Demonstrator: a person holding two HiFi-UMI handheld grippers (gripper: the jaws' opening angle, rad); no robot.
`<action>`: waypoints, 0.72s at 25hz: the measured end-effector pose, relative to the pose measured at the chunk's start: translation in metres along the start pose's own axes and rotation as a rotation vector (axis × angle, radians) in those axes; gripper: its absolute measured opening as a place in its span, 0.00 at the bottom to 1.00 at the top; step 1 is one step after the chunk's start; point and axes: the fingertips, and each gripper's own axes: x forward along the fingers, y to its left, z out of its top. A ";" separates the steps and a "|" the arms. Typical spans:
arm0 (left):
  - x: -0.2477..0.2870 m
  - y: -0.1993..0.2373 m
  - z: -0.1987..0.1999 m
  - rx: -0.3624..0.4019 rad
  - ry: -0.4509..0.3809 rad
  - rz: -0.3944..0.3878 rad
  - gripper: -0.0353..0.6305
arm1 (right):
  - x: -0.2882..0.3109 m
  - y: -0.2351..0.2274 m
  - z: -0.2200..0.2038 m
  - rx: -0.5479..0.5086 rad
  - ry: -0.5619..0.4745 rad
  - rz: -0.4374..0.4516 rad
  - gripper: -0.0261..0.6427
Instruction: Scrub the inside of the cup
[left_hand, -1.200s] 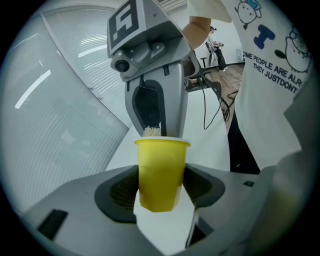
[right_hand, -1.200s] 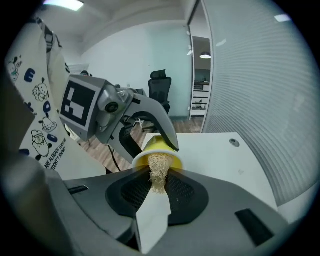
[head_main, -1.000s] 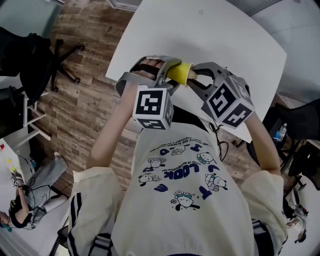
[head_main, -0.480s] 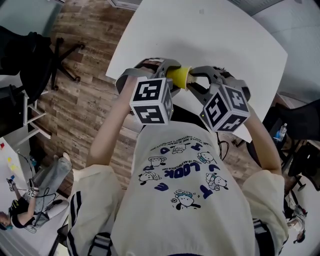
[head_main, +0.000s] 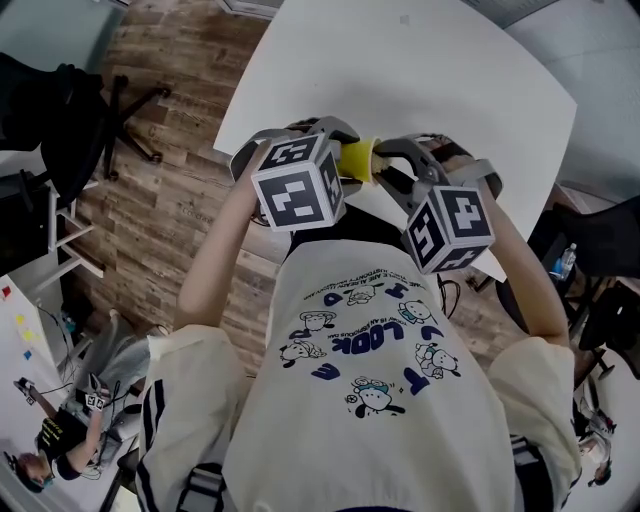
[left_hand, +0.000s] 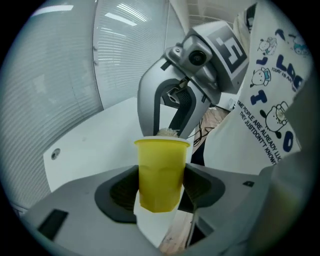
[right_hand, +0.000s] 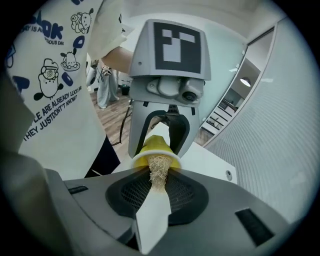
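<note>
Cup (left_hand: 160, 175) lies horizontal, mouth toward right claw's (right_hand: 159, 192) scrubber (right_hand: 158, 172).

a white table (head_main: 470, 90) with rounded corners stands on a wood-plank floor (head_main: 170, 200); a small round fitting (head_main: 404, 19) sits in its top.

left gripper (head_main: 340, 152) and right gripper (head_main: 386, 166) flank a yellow cup (head_main: 357, 158) at the white table (head_main: 420, 70) edge.

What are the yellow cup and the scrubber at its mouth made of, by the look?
The cup looks like plastic: opaque yellow, smooth with a soft sheen, moulded facets, rolled rim. The scrubber is coarse pale-tan fibre, matte and frayed: likely loofah or similar plant fibre, possibly synthetic.
</note>
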 end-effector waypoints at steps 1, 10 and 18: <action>0.000 -0.002 0.000 -0.021 -0.004 -0.025 0.51 | 0.000 0.001 0.001 -0.018 0.003 -0.003 0.18; -0.004 -0.016 -0.005 -0.084 0.002 -0.163 0.51 | 0.000 0.009 0.008 -0.186 0.006 -0.052 0.18; 0.000 -0.029 -0.005 -0.099 0.012 -0.266 0.50 | -0.003 0.020 0.009 -0.286 -0.020 -0.052 0.18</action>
